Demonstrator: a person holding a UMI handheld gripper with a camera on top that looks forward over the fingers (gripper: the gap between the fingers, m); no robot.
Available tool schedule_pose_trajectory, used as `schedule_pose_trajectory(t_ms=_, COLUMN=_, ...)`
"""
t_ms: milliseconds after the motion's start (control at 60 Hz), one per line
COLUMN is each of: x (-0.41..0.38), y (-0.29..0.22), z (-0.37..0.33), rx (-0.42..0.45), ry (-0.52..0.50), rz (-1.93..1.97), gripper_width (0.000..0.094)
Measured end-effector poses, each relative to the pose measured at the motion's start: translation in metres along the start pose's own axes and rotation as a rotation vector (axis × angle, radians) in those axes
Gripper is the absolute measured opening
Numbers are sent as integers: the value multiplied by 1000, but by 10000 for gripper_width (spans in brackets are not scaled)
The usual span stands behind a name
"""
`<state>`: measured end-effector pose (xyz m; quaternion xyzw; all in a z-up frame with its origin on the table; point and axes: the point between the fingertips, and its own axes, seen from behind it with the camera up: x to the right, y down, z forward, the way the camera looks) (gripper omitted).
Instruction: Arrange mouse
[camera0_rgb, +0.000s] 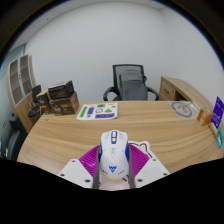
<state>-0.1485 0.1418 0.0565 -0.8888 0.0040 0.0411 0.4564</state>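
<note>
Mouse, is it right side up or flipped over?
Right side up. The mouse shows its rounded white top, with buttons and scroll wheel facing up, and sits between the hand-held gripper fingers on the table.

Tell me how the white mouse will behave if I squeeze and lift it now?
The white mouse sits between the claw fingers, probably rigid and light. Its smooth, rounded shell might slip against the pads. Resting flat on the wooden table, it would likely slide, not roll, if pushed.
</note>
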Motion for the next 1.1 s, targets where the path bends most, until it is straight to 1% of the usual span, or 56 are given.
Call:
schedule_pose_trajectory(t_ms=67, x=23, y=14, z=12, rx=-36, ry=25, rz=15, gripper_width=401)
schedule_pose_trajectory(t_ms=217, x=40, y=54, z=30, rx=-123, ry=31, rz=24, gripper_width=403)
schedule_pose_trajectory(t_ms=267, x=40, y=54, z=32, rx=-102, ry=28, rz=4, gripper_width=406)
schedule_pose_trajectory(t_ms=333, x=41, y=55, z=32, rx=-100, ry=33, rz=3, gripper_width=416)
schedule_pose_trajectory(t_ms=450, x=38, y=55, z=32, rx=-124, ry=37, rz=-3, gripper_width=548)
schedule_pose_trajectory(t_ms=467, x=38, y=55, z=30, rx=-129, ry=38, rz=-1, gripper_width=584)
schedule_pose_trajectory(t_ms=483, x=38, y=56, z=28, rx=-134, ry=38, rz=3, gripper_width=641)
schedule_pose_trajectory(t_ms=533, x=32, y=52, z=18, rx=-128, ry=32, rz=24, gripper_width=845)
schedule_pose_trajectory(t_ms=550, x=32, y=50, z=14, rx=-121, ry=39, rz=33, gripper_width=855)
schedule_pose_trajectory(t_ms=583, x=27, y=48, z=5, rx=-109, ry=38, rz=47, gripper_width=831)
schedule_pose_trajectory(t_ms=783, x=-7, y=46, z=-78, rx=-53, ry=106, rz=111, gripper_width=829)
schedule_pose_trajectory(t_ms=983, x=-68, y=75, z=-171, rx=-28, ry=131, rz=149, gripper_width=831)
schedule_pose_trajectory(t_ms=1100, x=-99, y=98, z=-219, rx=-40, ry=120, rz=172, gripper_width=830)
